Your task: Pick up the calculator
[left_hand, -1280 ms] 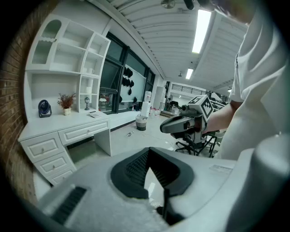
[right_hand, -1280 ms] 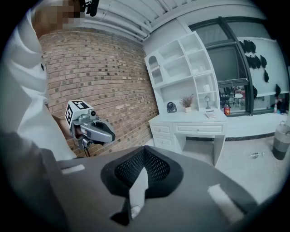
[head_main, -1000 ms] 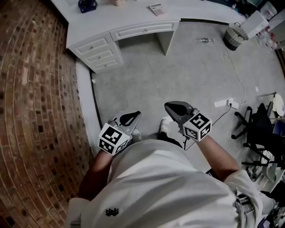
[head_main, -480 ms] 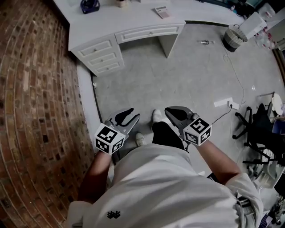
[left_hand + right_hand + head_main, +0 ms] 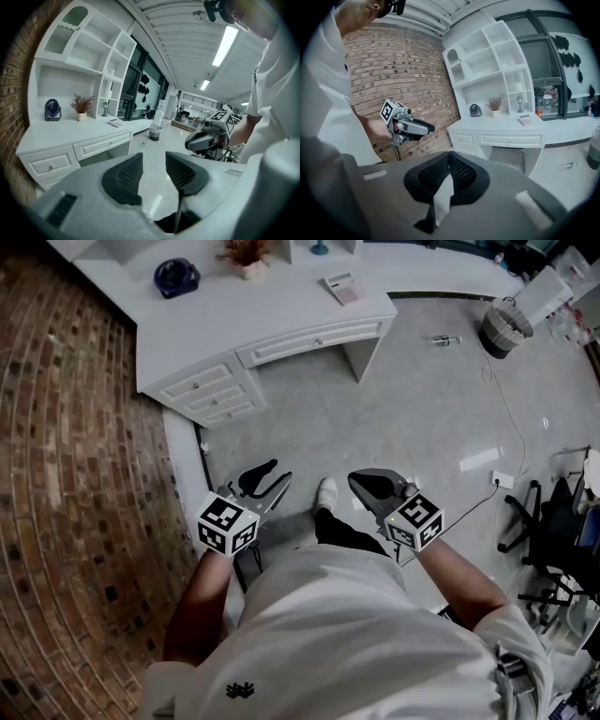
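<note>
The calculator is a small pale slab lying flat on the white desk, far ahead of both grippers. It shows small in the left gripper view and in the right gripper view. My left gripper hangs over the floor in front of the person's body. Its jaws are opening and nothing is between them. My right gripper is level with it on the right, its jaws shut together on nothing. Neither gripper is near the desk.
A dark fan and a potted plant stand on the desk, under white shelves. A brick wall runs along the left. On the grey floor are a bin, a power strip and an office chair at the right.
The person has stepped forward, so the desk and calculator have come closer and lower in the head view. The left jaws have spread apart. The right jaws stayed shut.
</note>
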